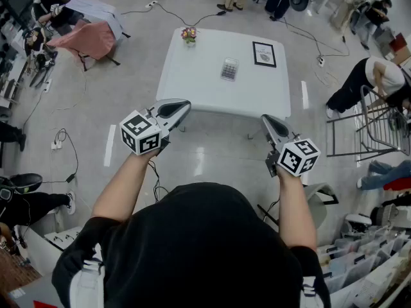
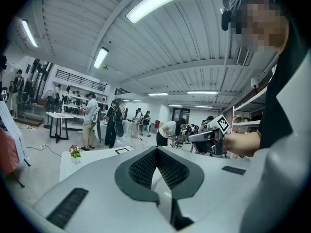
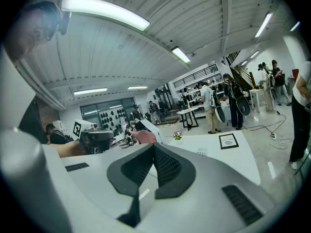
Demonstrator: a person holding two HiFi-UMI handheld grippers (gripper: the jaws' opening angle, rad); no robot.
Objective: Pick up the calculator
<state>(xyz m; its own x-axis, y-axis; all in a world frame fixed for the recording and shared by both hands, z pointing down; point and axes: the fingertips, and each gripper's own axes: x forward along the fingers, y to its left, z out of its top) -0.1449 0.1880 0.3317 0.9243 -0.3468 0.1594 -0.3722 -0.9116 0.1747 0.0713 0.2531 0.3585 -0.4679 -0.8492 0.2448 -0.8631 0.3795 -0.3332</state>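
While the calculator (image 1: 229, 68) lies untouched near the middle of the white table (image 1: 192, 82), with a small flower pot (image 1: 189, 36) at the far left corner and a framed card (image 1: 264, 54) near it on the right, a person stands back from the near edge. The left hand-held gripper (image 1: 183, 106) and the right hand-held gripper (image 1: 265, 119) are both clenched on nothing, jaws meeting at the tips, held over the floor short of the table. The task appears to be at its approach stage. Next, the person would likely need to step forward, part one pair of jaws and lower them astride the calculator's flat body.
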